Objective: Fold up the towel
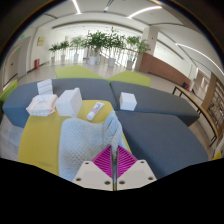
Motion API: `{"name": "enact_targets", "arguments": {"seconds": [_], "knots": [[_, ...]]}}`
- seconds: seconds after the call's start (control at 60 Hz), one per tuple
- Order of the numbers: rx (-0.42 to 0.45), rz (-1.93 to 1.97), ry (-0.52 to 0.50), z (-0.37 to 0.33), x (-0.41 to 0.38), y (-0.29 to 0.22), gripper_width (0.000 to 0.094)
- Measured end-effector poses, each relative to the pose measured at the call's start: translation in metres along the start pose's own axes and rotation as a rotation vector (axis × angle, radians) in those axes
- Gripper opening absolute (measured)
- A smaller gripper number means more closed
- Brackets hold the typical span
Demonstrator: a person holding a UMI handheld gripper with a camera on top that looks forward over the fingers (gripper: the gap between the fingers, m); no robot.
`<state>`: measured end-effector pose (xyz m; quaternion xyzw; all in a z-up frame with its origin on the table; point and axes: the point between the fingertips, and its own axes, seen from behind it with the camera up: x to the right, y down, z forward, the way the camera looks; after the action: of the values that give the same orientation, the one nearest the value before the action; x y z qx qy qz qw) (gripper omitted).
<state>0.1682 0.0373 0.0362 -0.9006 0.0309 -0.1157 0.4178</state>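
Observation:
A pale grey-blue towel lies on a yellow sheet on the grey table. A pinched ridge of the towel rises from the table to my fingers. My gripper is just above the towel's near part. Its magenta pads are pressed together with the towel's edge between them. The part of the towel under the fingers is hidden.
Beyond the towel stand a white box, a second white box, a stack of papers and a small white object. Potted plants line the back. A chair stands at the table's right.

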Motion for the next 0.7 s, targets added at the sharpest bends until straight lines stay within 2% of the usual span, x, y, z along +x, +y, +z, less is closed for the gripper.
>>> {"name": "enact_targets", "arguments": {"seconds": [0.05, 0.117, 0.15, 0.183, 0.2, 0.217, 0.233, 0.25, 0.283, 0.3, 0.333, 0.383, 0.583, 0.7], "knots": [[-0.02, 0.01, -0.018, 0.005, 0.004, 0.011, 0.0035], [-0.005, 0.034, -0.045, 0.003, 0.003, 0.008, 0.0047], [-0.008, 0.049, -0.054, -0.002, 0.004, 0.006, 0.0114], [-0.013, 0.063, -0.069, -0.005, 0.003, 0.007, 0.0223], [-0.017, 0.068, -0.074, -0.007, 0.004, 0.007, 0.0342], [-0.019, 0.07, -0.074, -0.01, 0.005, 0.007, 0.0384], [-0.019, 0.071, -0.074, -0.013, 0.007, 0.006, 0.0535], [-0.016, 0.07, -0.073, -0.017, 0.009, 0.004, 0.063], [-0.004, 0.062, -0.076, -0.024, 0.008, -0.003, 0.0728], [0.001, 0.056, -0.084, -0.03, 0.008, -0.005, 0.083], [0.014, 0.048, -0.098, -0.042, 0.009, -0.008, 0.0858], [0.028, 0.043, -0.116, -0.06, 0.01, -0.01, 0.0836], [0.035, 0.015, -0.223, -0.145, -0.005, 0.01, 0.0844], [0.075, 0.028, -0.277, -0.179, -0.022, 0.015, 0.0847]]}}
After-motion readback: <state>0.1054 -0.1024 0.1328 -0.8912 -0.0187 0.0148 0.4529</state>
